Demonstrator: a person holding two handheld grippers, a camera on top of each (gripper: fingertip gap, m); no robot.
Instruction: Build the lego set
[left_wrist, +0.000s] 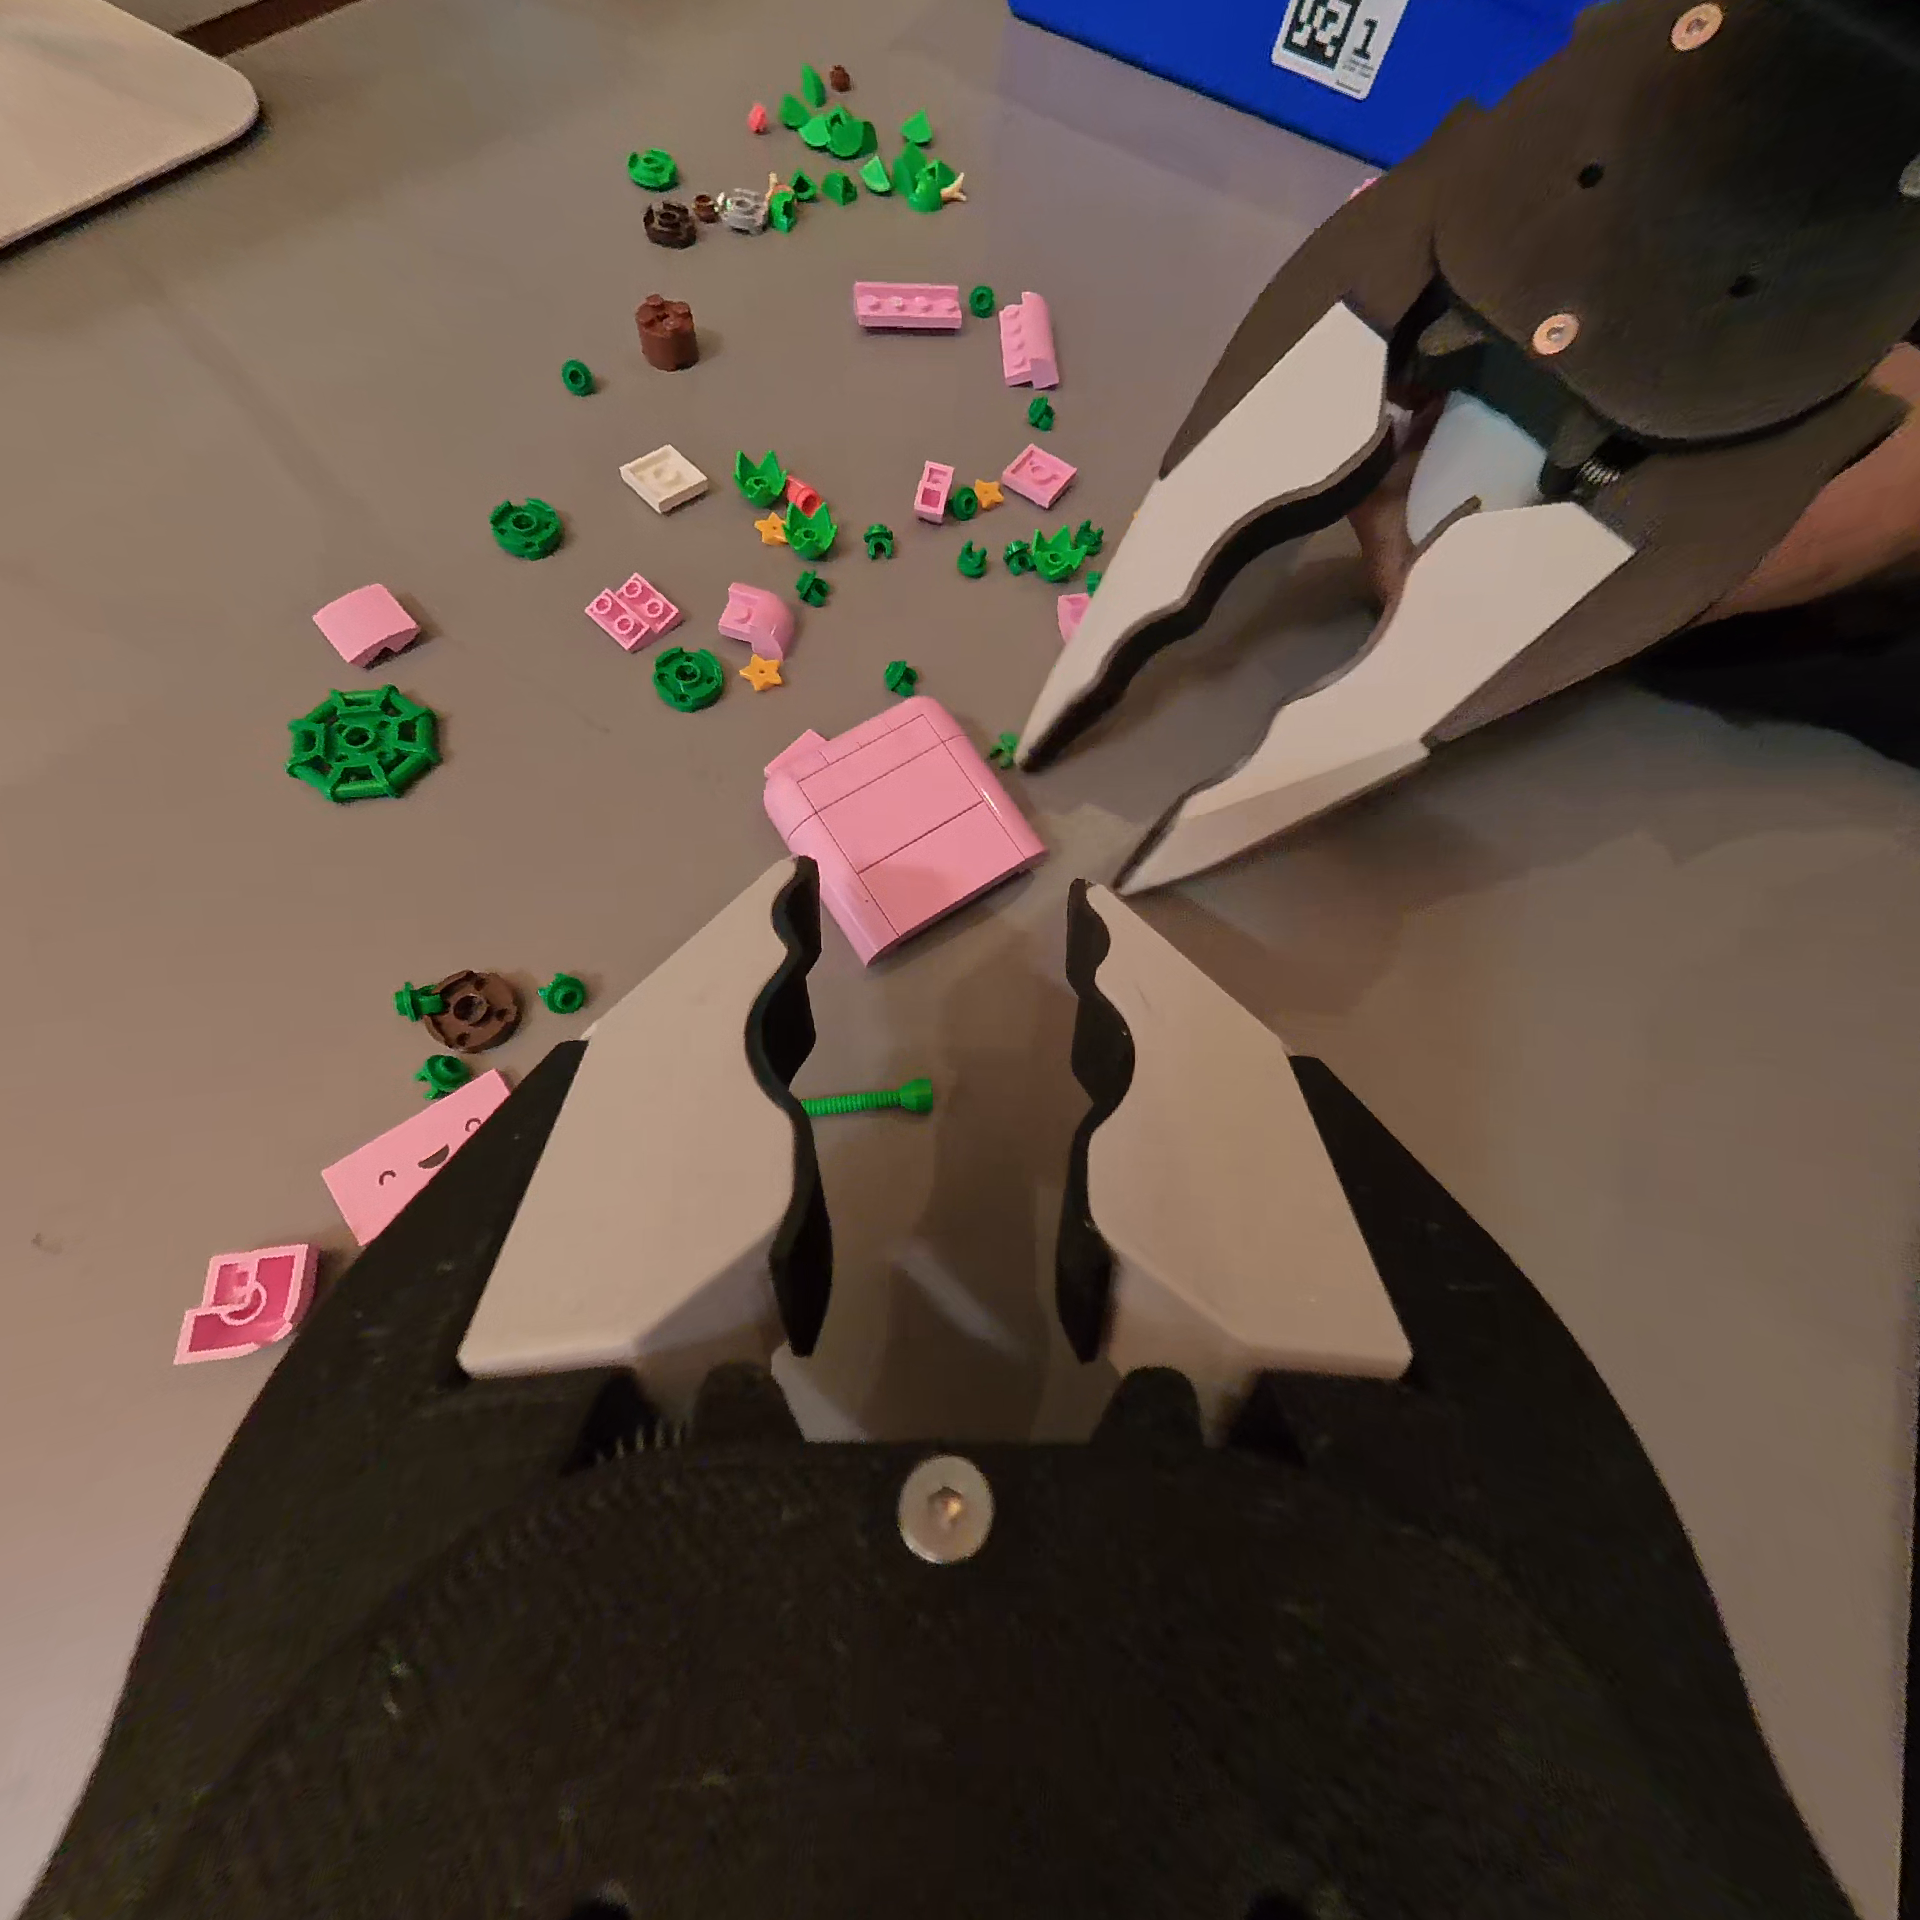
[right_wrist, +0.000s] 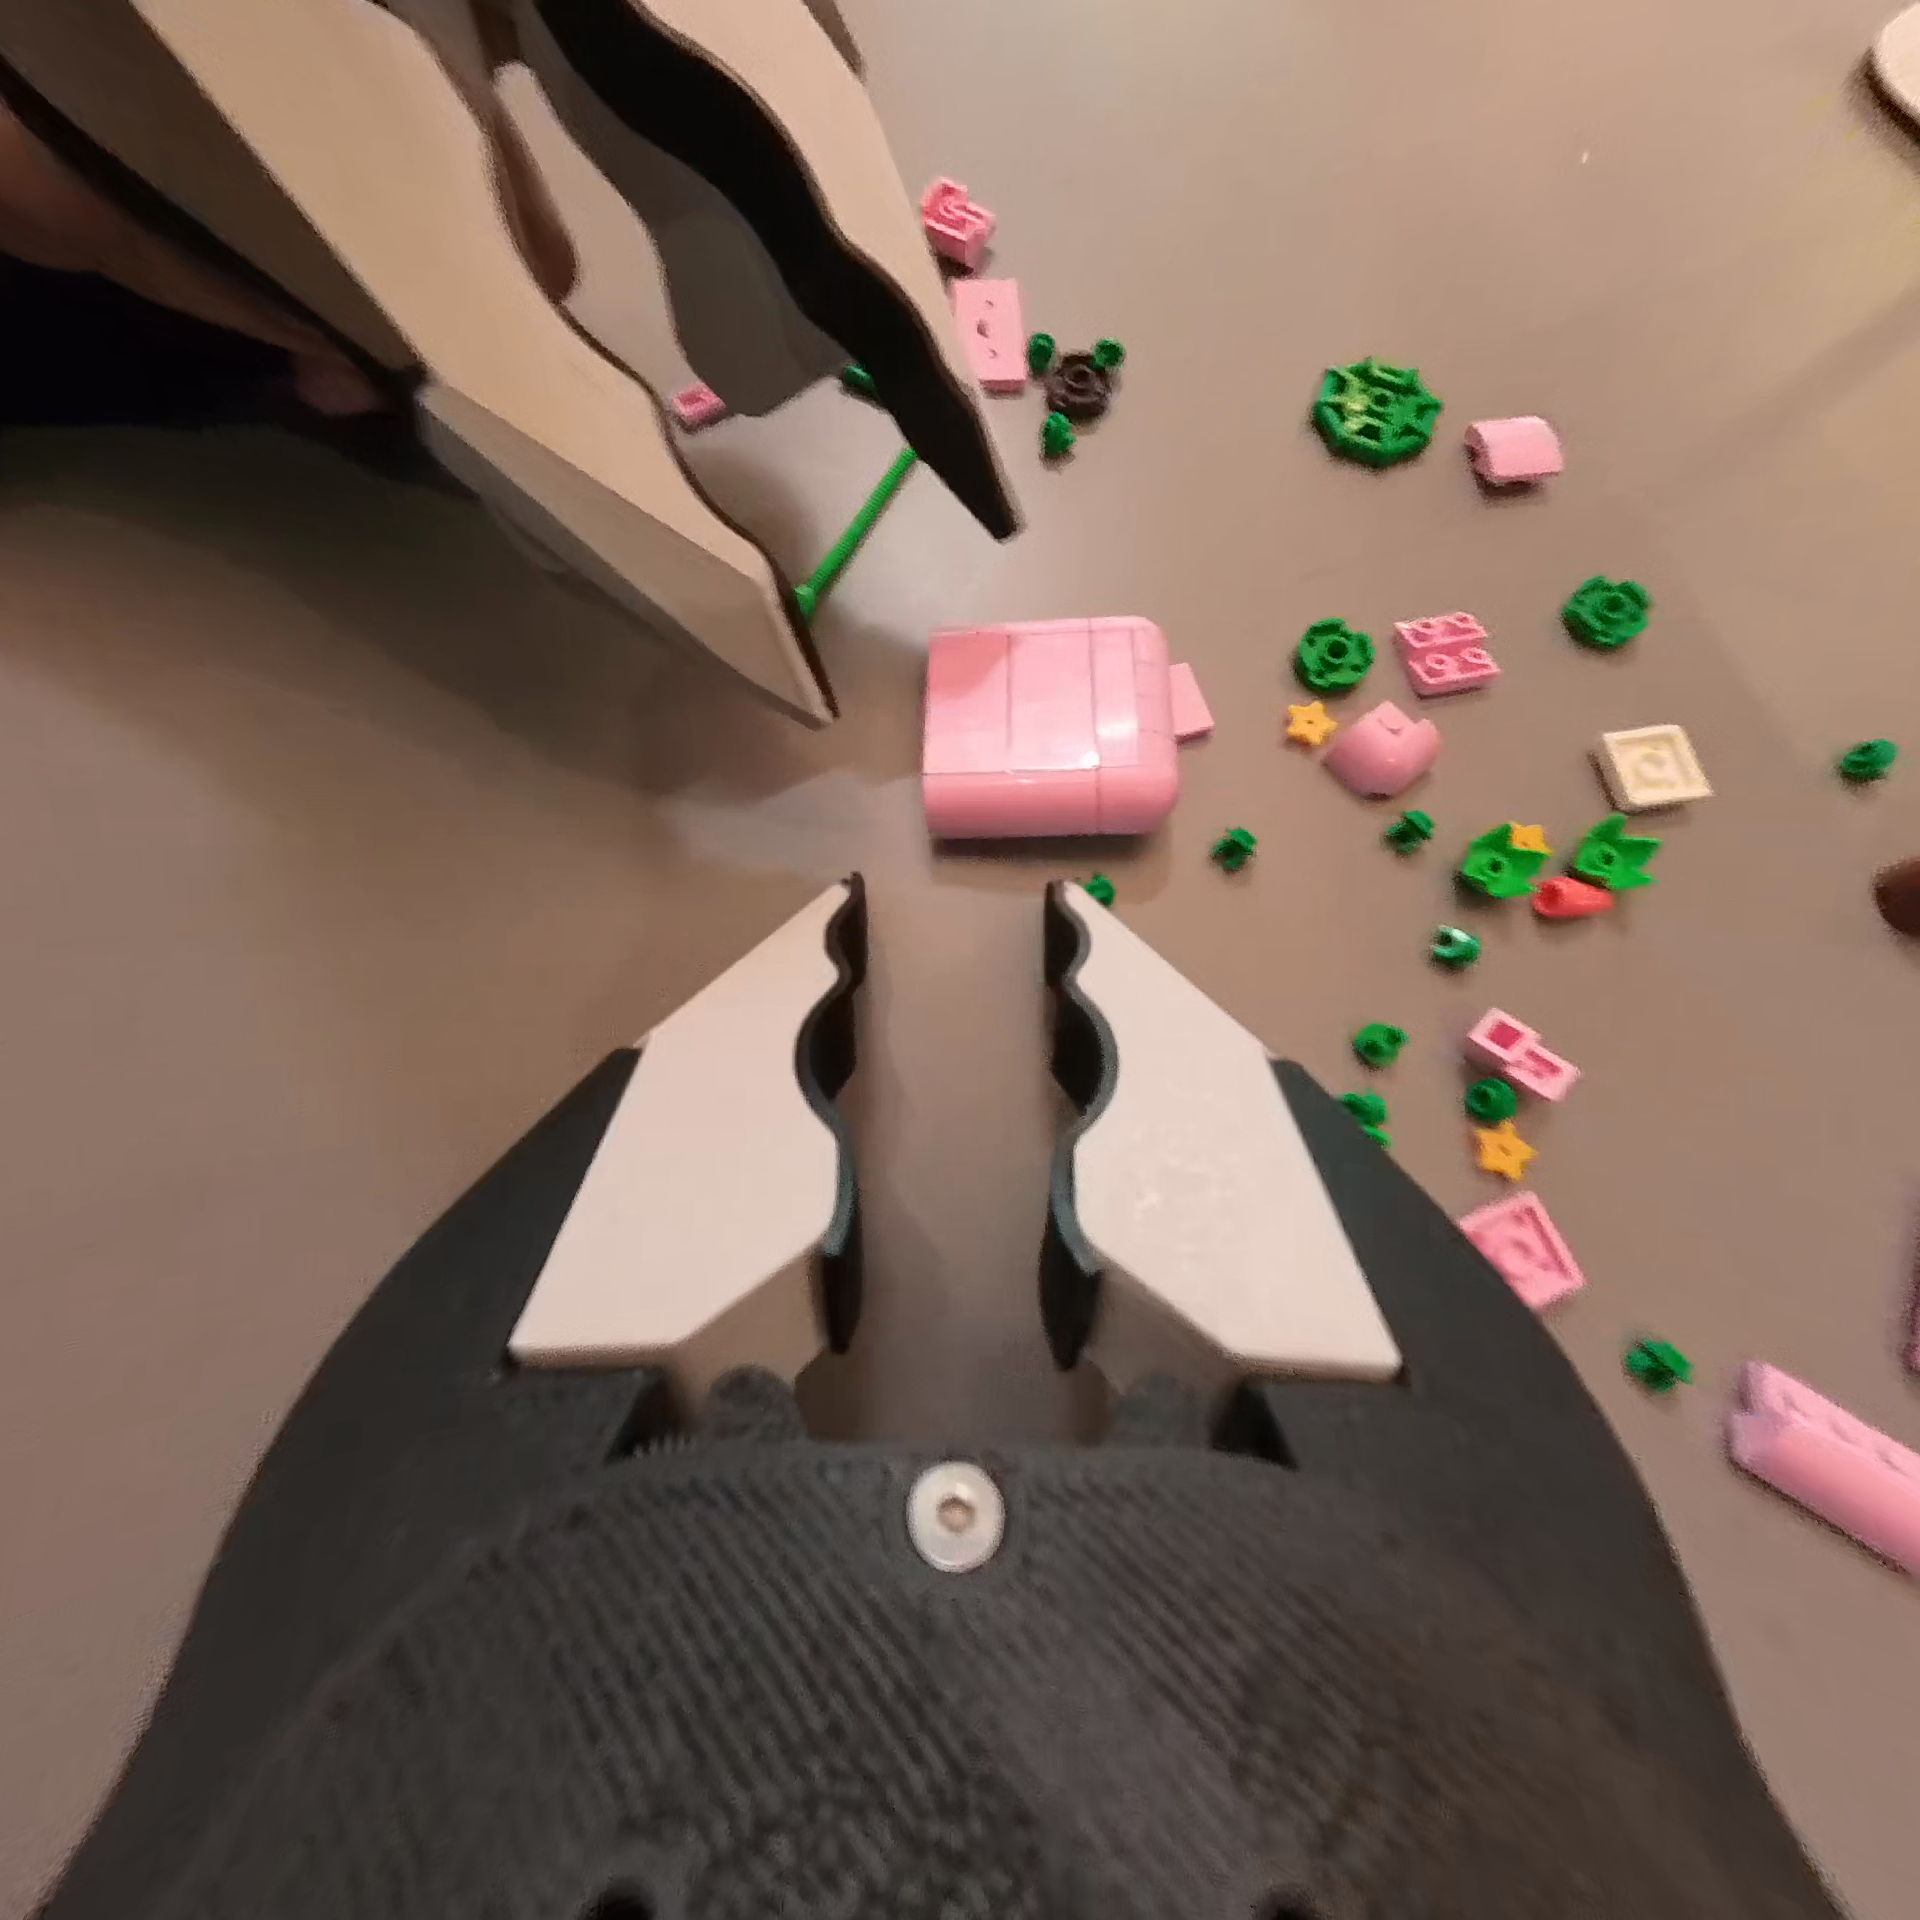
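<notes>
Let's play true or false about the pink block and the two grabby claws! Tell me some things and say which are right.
1. The big pink block lies on the grey table. True.
2. The left gripper is squeezing the pink block. False: its jaws stand open, empty.
3. A thin green stem lies between the left gripper's jaws. True.
4. The right gripper holds a yellow star. False: it is open; the star lies on the table.
5. The green wheel-shaped piece sits on top of the pink block. False: it lies apart from it.

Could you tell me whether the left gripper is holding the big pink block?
No, the left gripper is open and empty, and the pink block lies on the table just beyond its fingertips.
</notes>
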